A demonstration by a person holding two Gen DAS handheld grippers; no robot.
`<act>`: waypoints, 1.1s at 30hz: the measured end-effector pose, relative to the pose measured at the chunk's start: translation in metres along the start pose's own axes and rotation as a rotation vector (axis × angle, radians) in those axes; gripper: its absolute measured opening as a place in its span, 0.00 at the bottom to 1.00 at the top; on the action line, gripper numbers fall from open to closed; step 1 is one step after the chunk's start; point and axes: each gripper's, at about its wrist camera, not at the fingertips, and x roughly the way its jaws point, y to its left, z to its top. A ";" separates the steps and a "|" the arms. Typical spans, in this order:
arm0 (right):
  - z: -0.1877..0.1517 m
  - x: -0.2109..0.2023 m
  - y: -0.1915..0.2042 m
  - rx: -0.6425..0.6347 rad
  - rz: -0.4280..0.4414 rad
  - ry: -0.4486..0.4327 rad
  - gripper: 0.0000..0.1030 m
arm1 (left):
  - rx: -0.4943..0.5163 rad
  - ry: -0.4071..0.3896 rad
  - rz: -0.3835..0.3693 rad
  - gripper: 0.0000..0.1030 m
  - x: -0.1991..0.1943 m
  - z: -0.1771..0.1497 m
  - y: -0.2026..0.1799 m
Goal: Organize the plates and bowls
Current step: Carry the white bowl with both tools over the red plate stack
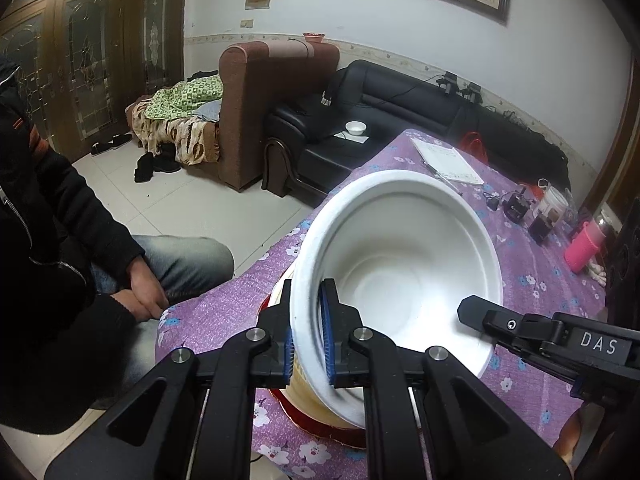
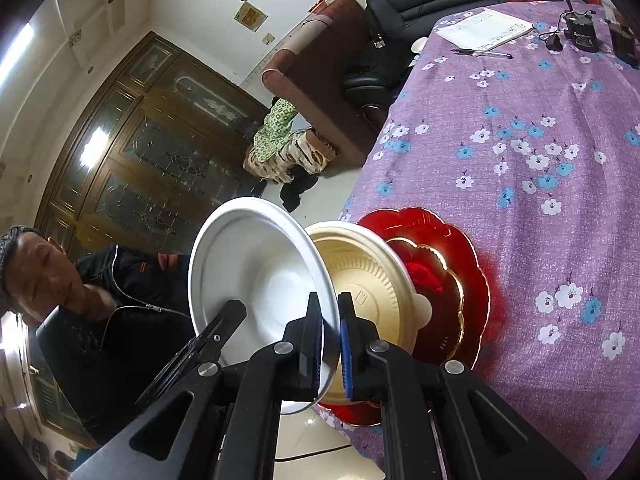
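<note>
A white bowl [image 1: 404, 276] is held tilted above the table; both grippers pinch its rim on opposite sides. My left gripper [image 1: 306, 320] is shut on the near rim. My right gripper [image 2: 330, 336] is shut on the bowl's rim [image 2: 256, 276]; it also shows in the left wrist view [image 1: 480, 316]. Under the white bowl a beige bowl [image 2: 368, 280] sits on a red plate with gold trim [image 2: 452, 276] near the table's edge. In the left wrist view only the beige bowl's side [image 1: 304, 396] and a sliver of the red plate [image 1: 316, 424] show.
The table has a purple flowered cloth [image 2: 520, 140]. At its far end lie a notebook [image 2: 486, 28], a pen [image 2: 482, 53], chargers and dark boxes [image 2: 582, 34], a white cup [image 1: 554, 202] and a pink bottle [image 1: 582, 248]. A seated person [image 1: 60, 240] is beside the table's left edge.
</note>
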 end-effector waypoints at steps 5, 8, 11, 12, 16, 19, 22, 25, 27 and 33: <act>0.001 0.003 -0.001 0.005 0.000 0.005 0.08 | 0.005 0.002 0.006 0.09 0.002 0.002 0.000; 0.001 0.003 -0.001 0.006 0.000 0.001 0.08 | 0.009 0.000 0.010 0.09 0.002 0.001 0.000; 0.001 0.004 0.000 0.007 0.000 0.002 0.08 | 0.018 -0.009 0.017 0.09 0.002 0.001 -0.003; 0.001 0.004 0.000 0.007 -0.001 0.001 0.08 | 0.019 -0.012 0.019 0.09 0.003 -0.001 -0.003; 0.001 0.007 -0.002 0.010 -0.008 0.002 0.09 | 0.023 -0.017 0.022 0.09 0.003 -0.004 -0.005; 0.002 0.009 -0.003 0.014 -0.009 -0.001 0.09 | 0.024 -0.019 0.025 0.10 0.003 -0.004 -0.005; 0.002 0.011 -0.003 0.010 -0.016 -0.006 0.09 | 0.027 -0.022 0.027 0.10 0.005 -0.006 -0.003; 0.002 0.012 -0.002 0.010 -0.016 -0.007 0.09 | 0.032 -0.029 0.031 0.10 0.006 -0.006 -0.004; 0.001 0.012 -0.002 0.009 -0.017 -0.010 0.09 | 0.035 -0.036 0.034 0.10 0.006 -0.007 -0.005; 0.001 0.012 -0.002 0.011 -0.019 -0.016 0.10 | 0.041 -0.042 0.039 0.10 0.008 -0.008 -0.007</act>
